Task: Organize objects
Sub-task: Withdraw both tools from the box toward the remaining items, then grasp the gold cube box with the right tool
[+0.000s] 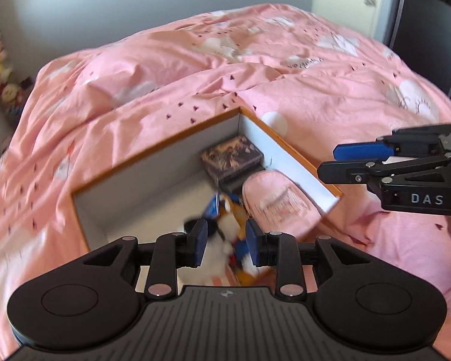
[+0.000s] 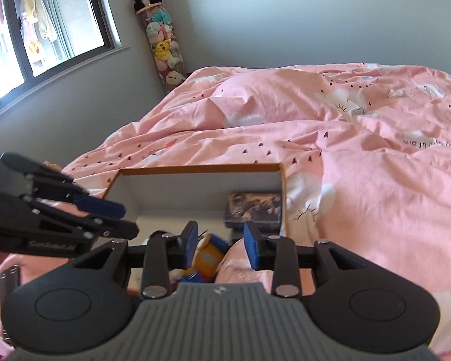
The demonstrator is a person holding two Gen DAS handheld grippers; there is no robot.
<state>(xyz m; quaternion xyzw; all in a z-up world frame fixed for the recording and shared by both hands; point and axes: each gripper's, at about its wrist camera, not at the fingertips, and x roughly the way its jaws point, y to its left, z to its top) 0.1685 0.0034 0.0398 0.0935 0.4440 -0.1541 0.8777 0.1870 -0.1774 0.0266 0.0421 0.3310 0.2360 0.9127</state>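
Orange-rimmed white cardboard box (image 2: 195, 180) on bed with pink printed duvet (image 2: 360, 180); grey walls beyond. Left claw (image 1: 227, 242), right claw (image 2: 218, 245): both released above box.

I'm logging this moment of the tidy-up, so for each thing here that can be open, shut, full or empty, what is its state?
Box: open, no lid on, resting on the bed.
Dark patterned case: closed, lying flat in the box's far corner.
Pink slipper: inside the box, against a wall.
Plush toy: inside the box, blurred.
Left claw: open, empty, above the box.
Right claw: open, empty, above the box.
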